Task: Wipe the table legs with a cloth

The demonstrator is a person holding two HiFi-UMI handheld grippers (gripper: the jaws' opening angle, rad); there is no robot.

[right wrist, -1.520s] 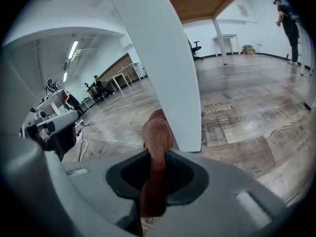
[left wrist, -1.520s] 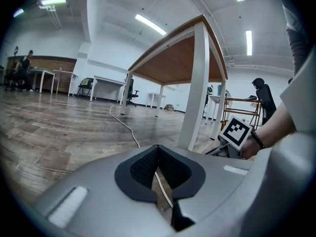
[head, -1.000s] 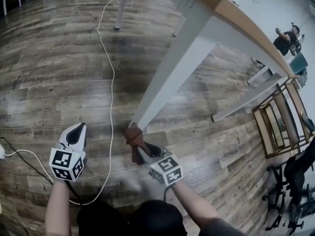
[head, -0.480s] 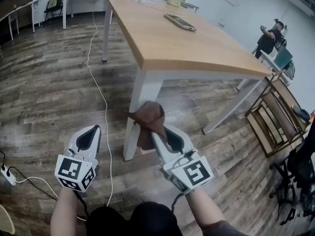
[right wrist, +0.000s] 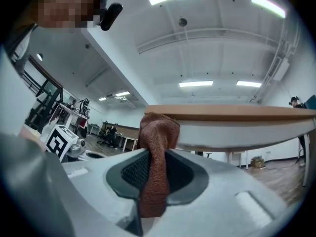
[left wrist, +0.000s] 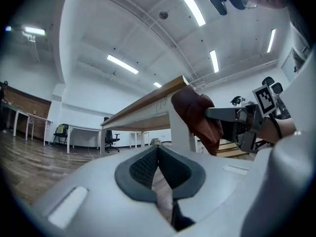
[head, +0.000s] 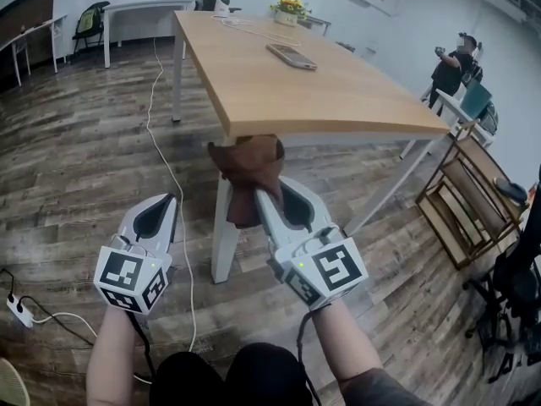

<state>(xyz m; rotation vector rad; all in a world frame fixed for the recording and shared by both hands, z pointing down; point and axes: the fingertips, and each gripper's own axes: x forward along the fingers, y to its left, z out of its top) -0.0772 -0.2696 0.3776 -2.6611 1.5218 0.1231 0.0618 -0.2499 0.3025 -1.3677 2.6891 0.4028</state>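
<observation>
our right gripper (head: 269,194) is clamped on the brown cloth (head: 246,166), which bunches up against the top of the white table leg (head: 223,242), just under the corner of the wooden tabletop (head: 304,83). our left gripper (head: 159,212) hangs beside it on the left, jaws pressed together on nothing, clear of the leg. a white cable (head: 173,176) trails across the plank floor (head: 76,167)
</observation>
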